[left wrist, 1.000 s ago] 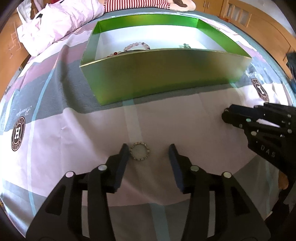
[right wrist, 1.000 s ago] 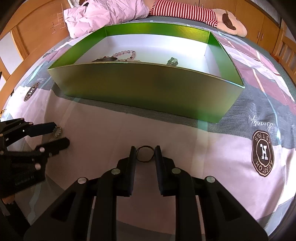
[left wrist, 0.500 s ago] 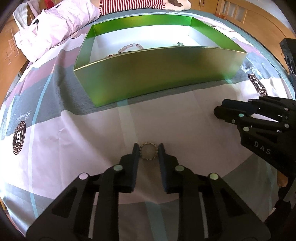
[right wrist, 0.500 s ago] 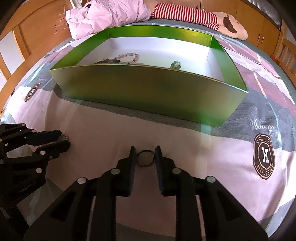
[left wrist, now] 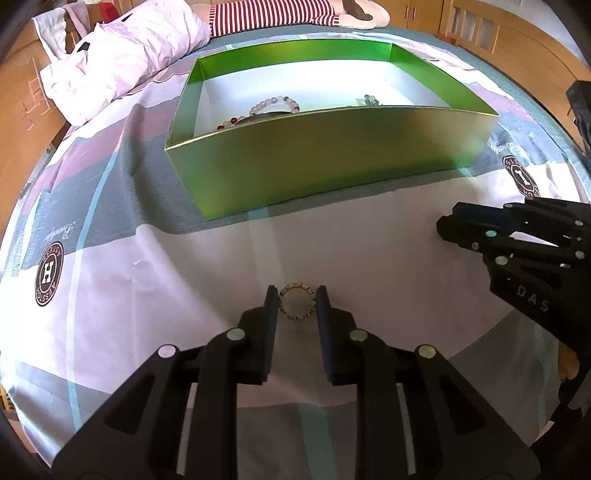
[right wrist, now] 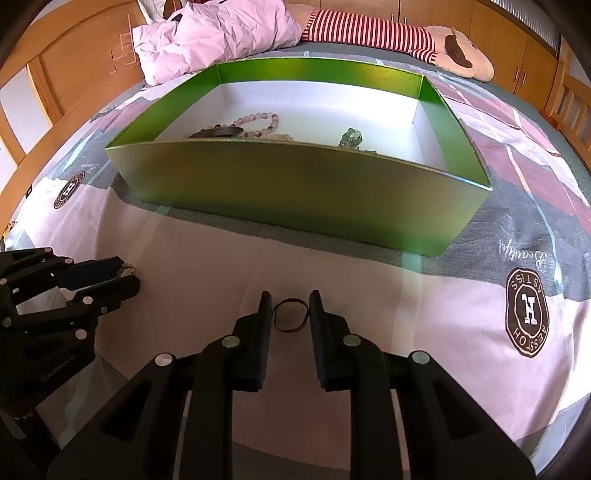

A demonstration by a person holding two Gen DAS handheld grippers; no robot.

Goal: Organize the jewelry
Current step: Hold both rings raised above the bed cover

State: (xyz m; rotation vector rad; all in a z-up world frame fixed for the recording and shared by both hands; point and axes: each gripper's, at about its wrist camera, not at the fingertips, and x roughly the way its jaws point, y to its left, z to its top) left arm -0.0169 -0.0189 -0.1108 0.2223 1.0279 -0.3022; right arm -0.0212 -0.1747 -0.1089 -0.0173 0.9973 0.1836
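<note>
The left gripper (left wrist: 296, 303) is pinched on a small beaded ring (left wrist: 296, 304). Both of its fingers (left wrist: 269, 314) touch the sides of the ring, and the ring sits between the tips, just over the bed sheet (left wrist: 147, 280). The right gripper (right wrist: 290, 309) is pinched on a thin dark loop (right wrist: 290, 315). The loop sits between its two tips, and each finger presses on one side of it.

In front of both grippers there is a big green box (left wrist: 325, 158) with a white floor. It stands on the sheet, a bit ahead of the tips. Inside the box, near the front wall, lies a pink bead bracelet (right wrist: 258, 120). A dark flat piece (right wrist: 218, 132) lies just beside it. A small green bead bunch (right wrist: 351, 137) lies more to the right side of the box.

Far behind the box there is a crumpled pink blanket (right wrist: 221, 37) and a soft toy with a red and white striped top (right wrist: 369, 31).

From the left camera, the right gripper shows off to the right side, well apart from the beaded ring.
</note>
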